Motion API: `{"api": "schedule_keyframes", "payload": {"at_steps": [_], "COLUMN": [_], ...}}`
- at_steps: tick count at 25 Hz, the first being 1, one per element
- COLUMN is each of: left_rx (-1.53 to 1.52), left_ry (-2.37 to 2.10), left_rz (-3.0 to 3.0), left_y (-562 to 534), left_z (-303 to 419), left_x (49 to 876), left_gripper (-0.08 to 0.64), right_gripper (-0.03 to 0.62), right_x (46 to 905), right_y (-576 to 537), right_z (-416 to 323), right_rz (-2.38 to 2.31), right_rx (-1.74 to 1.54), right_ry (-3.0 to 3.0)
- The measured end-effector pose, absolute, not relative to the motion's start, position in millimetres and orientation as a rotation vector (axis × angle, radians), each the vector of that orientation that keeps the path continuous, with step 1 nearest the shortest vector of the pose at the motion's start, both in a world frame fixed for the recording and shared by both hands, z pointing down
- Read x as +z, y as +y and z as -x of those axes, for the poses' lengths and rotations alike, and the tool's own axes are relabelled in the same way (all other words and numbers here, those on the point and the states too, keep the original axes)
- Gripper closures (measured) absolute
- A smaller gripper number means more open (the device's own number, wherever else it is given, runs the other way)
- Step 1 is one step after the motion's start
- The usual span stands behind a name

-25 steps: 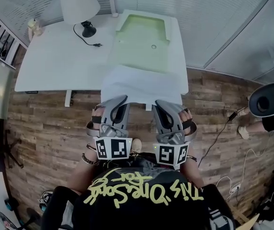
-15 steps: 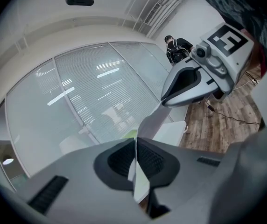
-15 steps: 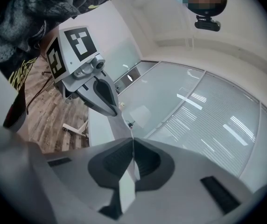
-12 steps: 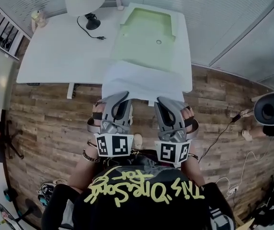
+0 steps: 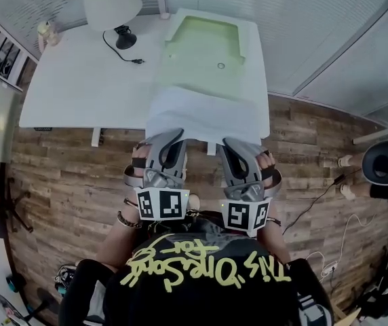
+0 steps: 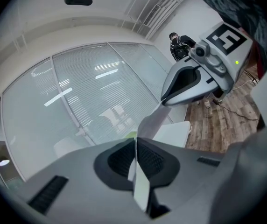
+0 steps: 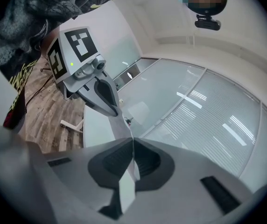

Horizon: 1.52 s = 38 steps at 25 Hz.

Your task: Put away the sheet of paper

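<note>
Clamping left gripper: its jaws are pressed together on the near edge of the sheet of paper. A thin white strip of the sheet is seen pinched between the pads in the left gripper view.
Matching right gripper: it is closed on the same near edge, just beside the left one. The paper is seen nipped between its pads in the right gripper view.
White sheet of paper: it is spread over the near end of the table. Its near edge is held past the table's rim by the two tools.
Pale green folder: it is laid on the table beyond the sheet, and its near end meets the sheet's far edge. It is possibly a tray rather than a folder, as the view is too distorted to settle it.
Shaded lamp: it is stood at the far left of the table, with its black cord trailed across the top.
Wooden floor: planks are seen under and around the table.
</note>
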<state>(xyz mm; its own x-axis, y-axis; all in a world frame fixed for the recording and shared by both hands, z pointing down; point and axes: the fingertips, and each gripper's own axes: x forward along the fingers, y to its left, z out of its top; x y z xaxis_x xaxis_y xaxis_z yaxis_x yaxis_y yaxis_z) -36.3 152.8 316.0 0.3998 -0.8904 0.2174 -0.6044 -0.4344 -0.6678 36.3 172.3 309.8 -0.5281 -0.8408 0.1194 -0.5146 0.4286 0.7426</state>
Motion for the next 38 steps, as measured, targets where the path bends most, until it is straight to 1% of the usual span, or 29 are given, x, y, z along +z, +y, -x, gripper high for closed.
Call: {"api": "schedule_keyframes", "payload": {"at_steps": [15, 38], "left_rx": [-0.765, -0.814], "left_ry": [1.215, 1.109], "left_rz": [2.201, 2.274], "left_y": [93.4, 15.7], "left_z": [41.7, 51.1], "left_x": [315.2, 331.7], "left_gripper": [0.549, 0.549], "right_gripper": [0.583, 0.583], "right_x": [307.9, 322.4], "right_y": [115.9, 37.5], "right_z": [-30.0, -20.5], "right_rz": [-1.151, -1.173], "right_rx": [-0.899, -0.806], "right_ry": [-2.169, -2.133]}}
